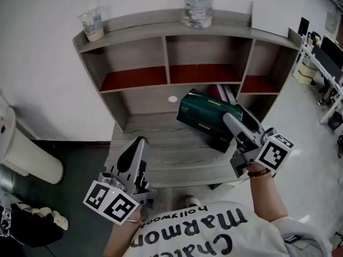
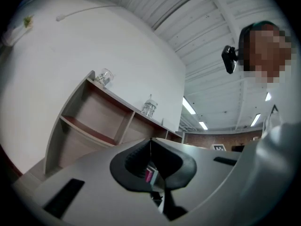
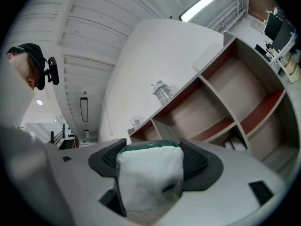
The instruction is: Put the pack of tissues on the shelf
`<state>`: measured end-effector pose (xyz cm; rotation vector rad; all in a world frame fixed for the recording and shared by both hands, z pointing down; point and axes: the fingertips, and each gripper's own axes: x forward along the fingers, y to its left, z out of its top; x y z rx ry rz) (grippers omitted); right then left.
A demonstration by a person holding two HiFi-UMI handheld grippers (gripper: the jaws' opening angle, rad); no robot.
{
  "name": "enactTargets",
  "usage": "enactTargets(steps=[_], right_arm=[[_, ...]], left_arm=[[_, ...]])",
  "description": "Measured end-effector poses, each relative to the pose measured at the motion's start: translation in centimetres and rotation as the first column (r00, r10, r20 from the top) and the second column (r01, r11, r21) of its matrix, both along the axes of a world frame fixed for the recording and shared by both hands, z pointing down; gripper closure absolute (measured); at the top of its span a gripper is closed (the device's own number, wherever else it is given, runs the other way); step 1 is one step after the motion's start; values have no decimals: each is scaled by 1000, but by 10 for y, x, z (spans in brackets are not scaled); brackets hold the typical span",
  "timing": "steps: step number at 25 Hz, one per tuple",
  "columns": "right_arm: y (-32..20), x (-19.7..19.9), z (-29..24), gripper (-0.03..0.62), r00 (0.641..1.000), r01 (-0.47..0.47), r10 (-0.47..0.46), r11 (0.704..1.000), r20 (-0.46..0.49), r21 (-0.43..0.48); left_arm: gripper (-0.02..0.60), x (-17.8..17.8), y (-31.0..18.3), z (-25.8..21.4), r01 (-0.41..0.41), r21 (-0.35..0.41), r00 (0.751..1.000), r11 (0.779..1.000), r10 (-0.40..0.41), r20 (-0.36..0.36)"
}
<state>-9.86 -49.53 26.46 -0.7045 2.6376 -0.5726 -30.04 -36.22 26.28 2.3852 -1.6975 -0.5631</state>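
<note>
The right gripper (image 1: pixel 231 123) is squeezing the pack of tissues (image 1: pixel 206 111) between its two jaws. In the right gripper view the pack's white end fills the gap between the dark pads. The pack is dark green and sits tilted in the middle right of the head view. It is over the gray desk (image 1: pixel 177 157), just in front of the shelf (image 1: pixel 166 58). I cannot tell if it touches the desk. The left gripper (image 1: pixel 139 143) is in the lower left of the head view, and its jaws are pressed together with nothing in them. The shelf has three open boxes with red floors, and all three are bare. A plastic cup (image 1: pixel 92 24) stands on top of the shelf at the upper left. A clear bottle (image 1: pixel 197 7) stands on top in the middle.
</note>
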Motion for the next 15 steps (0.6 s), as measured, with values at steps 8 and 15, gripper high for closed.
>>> enactTargets(steps=[8,15], right_arm=[[-92,-22,-15,237,994,2,10,994,-113,106],[-128,-34,-17,235,984,9,27,979,-175,202]], left_arm=[[565,-22,-53,11,5,-42,999,999,-8,-52],[565,-47,-45,27,112,-63,990,992,-117,-75]])
